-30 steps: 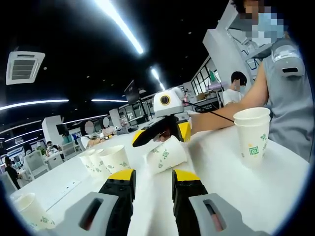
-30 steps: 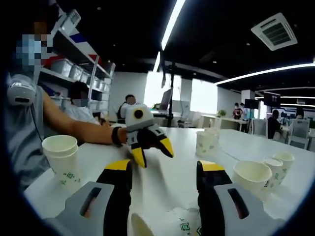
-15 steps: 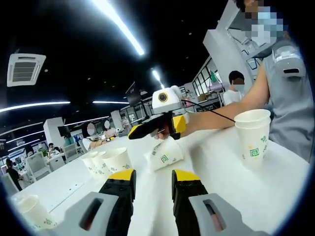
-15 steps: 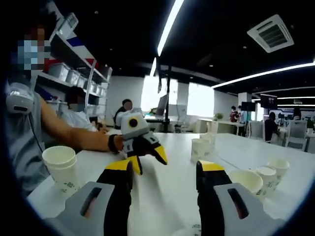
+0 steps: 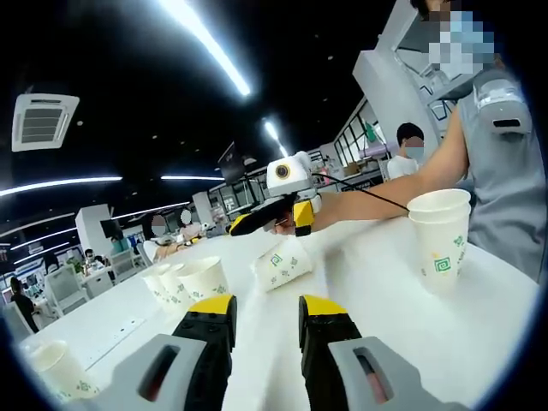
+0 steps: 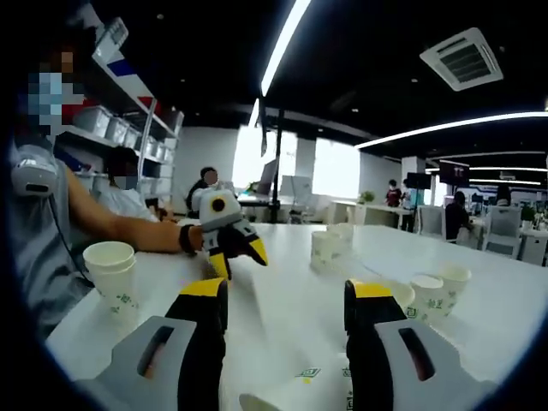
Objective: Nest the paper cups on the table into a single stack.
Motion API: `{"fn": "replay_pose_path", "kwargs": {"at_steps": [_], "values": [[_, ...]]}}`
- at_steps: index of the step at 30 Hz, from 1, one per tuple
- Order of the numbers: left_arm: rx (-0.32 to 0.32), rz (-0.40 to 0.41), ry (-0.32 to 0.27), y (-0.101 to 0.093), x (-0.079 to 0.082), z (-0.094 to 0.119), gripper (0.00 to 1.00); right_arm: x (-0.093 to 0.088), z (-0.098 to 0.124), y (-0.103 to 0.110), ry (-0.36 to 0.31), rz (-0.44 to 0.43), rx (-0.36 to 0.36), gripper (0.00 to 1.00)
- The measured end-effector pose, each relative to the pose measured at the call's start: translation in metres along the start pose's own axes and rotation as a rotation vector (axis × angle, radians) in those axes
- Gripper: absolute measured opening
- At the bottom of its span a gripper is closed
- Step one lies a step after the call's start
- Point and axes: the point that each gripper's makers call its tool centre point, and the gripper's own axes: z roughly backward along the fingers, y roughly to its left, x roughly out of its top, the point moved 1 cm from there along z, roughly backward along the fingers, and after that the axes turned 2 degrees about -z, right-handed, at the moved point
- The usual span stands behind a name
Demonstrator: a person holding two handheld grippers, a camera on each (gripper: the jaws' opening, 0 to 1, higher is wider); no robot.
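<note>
On the white worktop point(image 5: 385, 291), I reach with my right tongs point(image 5: 272, 221), jaws apart, just above a paper cup lying on its side point(image 5: 281, 263); whether a tip touches it I cannot tell. My left tongs point(image 5: 264, 310) hold nothing, jaws apart and low over the worktop. Judging from this, I am at the pick-up; next I must close on the tipped cup's rim and carry it to the two-cup stack point(image 5: 440, 233) beside me. A cluster of upright cups point(image 5: 187, 279) waits nearby, another cup point(image 5: 53, 364) sits well apart. Nothing stands between cup and stack.
</note>
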Motion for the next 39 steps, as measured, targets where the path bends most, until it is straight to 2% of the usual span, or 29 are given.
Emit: {"fn": "replay_pose_path", "kwargs": {"at_steps": [3, 11, 20, 23, 24, 27, 28, 29, 31, 39], "values": [[0.0, 0.001, 0.002, 0.0, -0.001, 0.0, 0.31, -0.008, 0.016, -0.02, 0.02, -0.007, -0.025, 0.63], [0.001, 0.001, 0.008, 0.0, -0.002, 0.0, 0.31, -0.034, 0.052, -0.03, 0.111, -0.012, -0.098, 0.75], [0.006, 0.004, 0.01, 0.004, -0.004, 0.001, 0.31, -0.056, 0.084, -0.045, 0.167, -0.012, -0.191, 0.75], [0.005, 0.004, 0.01, 0.004, -0.005, 0.001, 0.31, -0.063, 0.091, -0.052, 0.202, -0.007, -0.243, 0.74], [0.005, 0.004, 0.011, 0.004, -0.005, 0.0, 0.3, -0.068, 0.094, -0.057, 0.223, -0.006, -0.279, 0.73], [0.006, 0.003, 0.013, 0.005, -0.006, 0.001, 0.3, -0.073, 0.1, -0.079, 0.228, -0.035, -0.356, 0.7], [0.007, 0.001, 0.015, 0.005, -0.006, 0.001, 0.3, -0.074, 0.1, -0.081, 0.225, -0.033, -0.359, 0.69], [0.008, 0.002, 0.013, 0.006, -0.006, 0.001, 0.3, -0.075, 0.104, -0.094, 0.229, -0.041, -0.373, 0.69], [0.01, 0.003, 0.009, 0.007, -0.006, 0.001, 0.3, -0.078, 0.107, -0.104, 0.237, -0.049, -0.386, 0.67], [0.008, 0.0, 0.009, 0.008, -0.006, 0.001, 0.3, -0.082, 0.11, -0.101, 0.254, -0.05, -0.437, 0.65]]}}
